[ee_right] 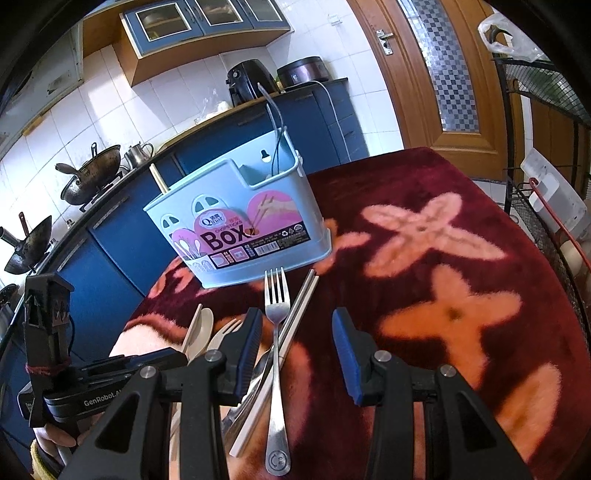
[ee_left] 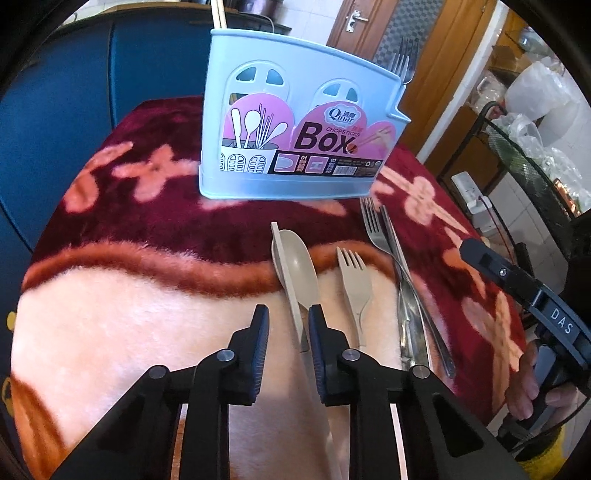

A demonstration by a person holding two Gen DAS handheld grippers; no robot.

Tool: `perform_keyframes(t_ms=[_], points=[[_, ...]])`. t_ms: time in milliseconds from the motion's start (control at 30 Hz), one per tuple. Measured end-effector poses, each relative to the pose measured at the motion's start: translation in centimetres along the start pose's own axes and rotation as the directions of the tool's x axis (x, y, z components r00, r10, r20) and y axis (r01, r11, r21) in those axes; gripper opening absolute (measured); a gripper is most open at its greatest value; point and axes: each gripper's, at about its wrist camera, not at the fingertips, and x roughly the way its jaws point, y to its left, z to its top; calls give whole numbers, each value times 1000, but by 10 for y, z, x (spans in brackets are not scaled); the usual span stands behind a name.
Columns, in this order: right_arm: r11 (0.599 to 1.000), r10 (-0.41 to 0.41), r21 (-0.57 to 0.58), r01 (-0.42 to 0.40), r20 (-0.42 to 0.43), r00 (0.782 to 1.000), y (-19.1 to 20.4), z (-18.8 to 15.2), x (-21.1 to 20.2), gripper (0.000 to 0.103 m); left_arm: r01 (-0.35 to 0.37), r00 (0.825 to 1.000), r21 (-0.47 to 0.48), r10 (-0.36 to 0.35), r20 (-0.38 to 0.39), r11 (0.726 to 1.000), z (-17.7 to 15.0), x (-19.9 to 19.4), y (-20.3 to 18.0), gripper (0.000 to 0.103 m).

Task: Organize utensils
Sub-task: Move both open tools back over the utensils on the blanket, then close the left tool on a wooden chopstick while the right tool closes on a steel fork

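A light blue utensil box (ee_left: 295, 122) stands upright at the far side of the worktop (ee_left: 129, 325), which is covered by a plush dark red blanket with pink and orange flowers. A metal fork (ee_left: 404, 61) stands in the box's right-hand compartment, tines up, and pale wooden chopsticks (ee_left: 218, 14) poke out of its left end.

The loose cutlery lies in a row on the blanket just in front of the box. From left to right: a beige plastic knife (ee_left: 286, 273) with a beige spoon (ee_left: 297, 266) lying against it, a beige plastic fork (ee_left: 354, 284), then a steel fork (ee_left: 375, 229) crossed with a pair of steel chopsticks (ee_left: 397, 251) and another steel piece beneath them that I cannot make out.

The left gripper (ee_left: 286, 325) is lowered over the knife and spoon handles. Its fingers (ee_left: 260, 332) are narrowed around them with the handles between, but a gap shows on the left side, so they are not yet clamped.

The right gripper (ee_right: 297, 328) hangs over the steel fork and chopsticks, its fingers (ee_right: 343, 339) spread and released, grasping nothing. A hand (ee_left: 524, 384) grips its handle at the right edge.
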Motion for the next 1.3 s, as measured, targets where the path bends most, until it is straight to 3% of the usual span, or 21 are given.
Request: perform_keyframes(t_ms=[133, 333, 733, 967, 1300], points=[[1000, 2, -4, -2, -12, 1000, 2, -1, 3, 43, 29, 1000, -16, -29, -6, 999, 0, 2, 2, 9], [1000, 0, -22, -1, -29, 1000, 7, -4, 6, 43, 63, 998, -64, -63, 9, 996, -1, 0, 10, 7], [993, -21, -120, 10, -95, 995, 31, 1, 32, 43, -10, 996, -111, 19, 82, 994, 5, -12, 34, 6], [981, -59, -189, 30, -146, 988, 51, 4, 60, 43, -101, 984, -119, 117, 137, 988, 14, -15, 47, 6], [964, -166, -235, 122, -175, 971, 61, 14, 95, 43, -99, 985, -166, 120, 123, 981, 25, 0, 68, 6]])
